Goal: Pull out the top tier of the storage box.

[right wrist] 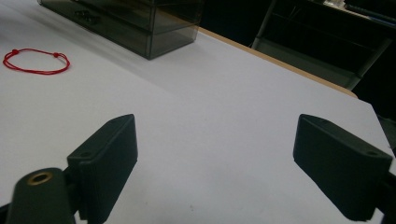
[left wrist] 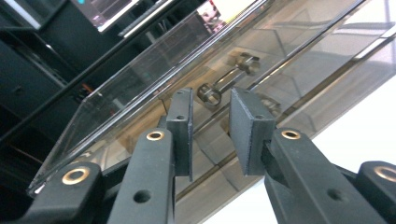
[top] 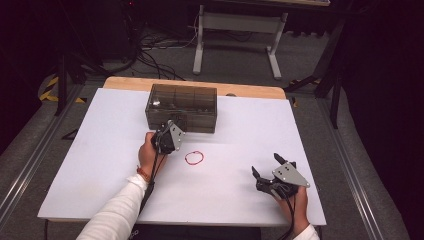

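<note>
Your left gripper [left wrist: 210,135] sits at the front of the box [top: 181,107], far side of the worktop [top: 100,165]. Jaws are a little apart, nothing pinched, with the latch [left wrist: 224,81] just beyond the tips. Looks like you're working that latch. Line the gap up on its ring, nudge in, then close squarely so it doesn't slip off. Right gripper [right wrist: 215,163] hangs spread wide over bare worktop, near corner; bring it to steady the box if it slides. Red loop [top: 194,157] lies in front of the box; stay off it.
</note>
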